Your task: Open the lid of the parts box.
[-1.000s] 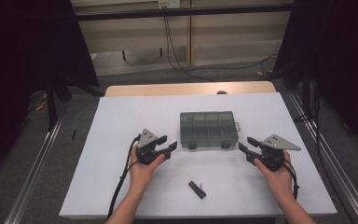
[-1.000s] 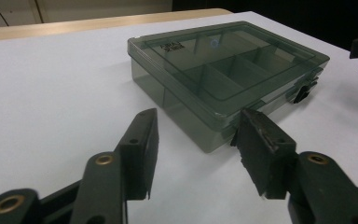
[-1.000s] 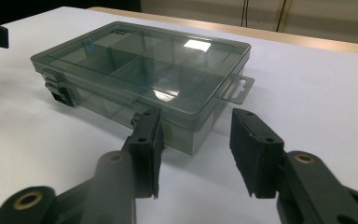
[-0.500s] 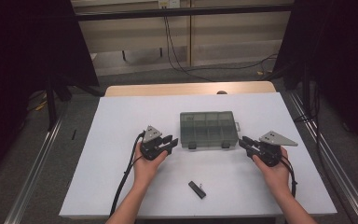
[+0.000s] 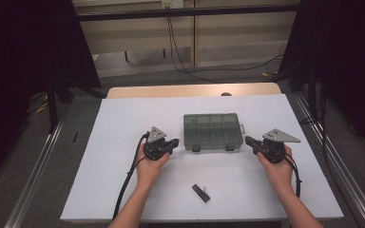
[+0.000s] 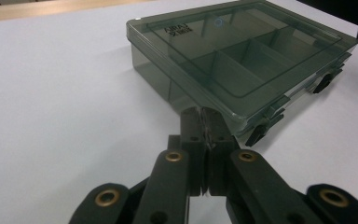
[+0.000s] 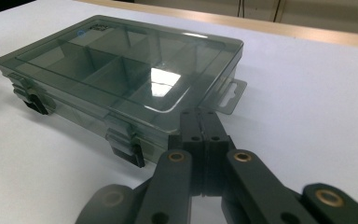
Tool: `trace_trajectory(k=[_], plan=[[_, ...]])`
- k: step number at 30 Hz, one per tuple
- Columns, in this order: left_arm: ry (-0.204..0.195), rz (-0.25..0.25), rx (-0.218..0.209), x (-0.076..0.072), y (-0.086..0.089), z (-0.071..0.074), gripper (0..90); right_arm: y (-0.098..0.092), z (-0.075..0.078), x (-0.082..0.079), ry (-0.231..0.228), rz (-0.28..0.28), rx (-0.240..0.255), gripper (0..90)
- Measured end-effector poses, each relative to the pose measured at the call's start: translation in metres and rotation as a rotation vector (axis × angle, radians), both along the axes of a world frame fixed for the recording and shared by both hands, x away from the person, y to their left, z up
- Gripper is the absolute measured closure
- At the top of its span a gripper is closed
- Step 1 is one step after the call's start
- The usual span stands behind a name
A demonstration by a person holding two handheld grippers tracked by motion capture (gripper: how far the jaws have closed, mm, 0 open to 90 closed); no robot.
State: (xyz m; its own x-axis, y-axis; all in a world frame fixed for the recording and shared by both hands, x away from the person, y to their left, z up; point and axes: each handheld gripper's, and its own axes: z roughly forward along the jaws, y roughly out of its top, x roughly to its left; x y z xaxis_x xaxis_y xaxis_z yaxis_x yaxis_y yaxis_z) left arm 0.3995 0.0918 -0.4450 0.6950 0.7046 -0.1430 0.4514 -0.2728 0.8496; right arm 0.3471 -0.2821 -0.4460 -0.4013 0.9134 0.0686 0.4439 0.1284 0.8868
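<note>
A smoky grey see-through compartment box (image 5: 213, 131) lies lid-down-shut in the middle of the white table, with two dark latches (image 7: 126, 150) on its near side. My left gripper (image 5: 174, 142) rests just left of the box's near left corner; its jaws have just been closing and now stand shut with nothing between them (image 6: 203, 115). My right gripper (image 5: 247, 140) sits just right of the box's near right corner, beside its hanging tab (image 7: 228, 95); its jaws have also just been closing and are shut on nothing (image 7: 199, 116). The box (image 6: 242, 51) stays untouched.
A small black oblong piece (image 5: 200, 193) lies on the white table sheet (image 5: 123, 123) near the front, between my forearms. A wooden table edge (image 5: 190, 90) runs behind. Dark stands and cables sit on the floor beyond.
Both grippers' jaws went from open to shut, with nothing caught. The hands stayed almost where they were beside the box.
</note>
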Motion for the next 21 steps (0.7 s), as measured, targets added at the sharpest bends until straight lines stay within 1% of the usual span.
trace_trajectory(k=[3, 7, 8, 10, 12, 14, 17, 18, 21], plan=[[0.015, -0.011, 0.000, -0.0010, -0.0033, -0.0023, 90.0, -0.0010, -0.0019, 0.0013, 0.011, -0.003, -0.019, 90.0], [0.013, -0.014, 0.007, -0.0004, -0.0044, -0.0044, 90.0, -0.0024, -0.0028, 0.0013, 0.027, 0.001, -0.017, 90.0], [0.018, -0.015, 0.009, -0.0008, -0.0042, -0.0043, 90.0, -0.0013, -0.0031, 0.0008, 0.038, 0.014, -0.014, 90.0], [0.024, -0.022, 0.014, -0.0018, -0.0043, -0.0041, 90.0, 0.0006, -0.0035, 0.0006, 0.039, 0.024, -0.031, 90.0], [0.029, -0.026, 0.015, -0.0025, -0.0047, -0.0038, 90.0, 0.0022, -0.0040, 0.0007, 0.042, 0.035, -0.035, 90.0], [0.030, -0.030, 0.015, -0.0027, -0.0049, -0.0035, 90.0, 0.0028, -0.0045, 0.0008, 0.045, 0.034, -0.045, 90.0], [0.036, -0.033, 0.013, -0.0033, -0.0064, -0.0048, 90.0, 0.0022, -0.0060, 0.0010, 0.062, 0.030, -0.060, 90.0], [0.037, -0.037, 0.021, -0.0031, -0.0066, -0.0052, 90.0, 0.0025, -0.0063, 0.0011, 0.066, 0.034, -0.062, 90.0], [0.037, -0.046, 0.022, -0.0030, -0.0080, -0.0062, 90.0, 0.0034, -0.0072, 0.0022, 0.070, 0.035, -0.067, 90.0]])
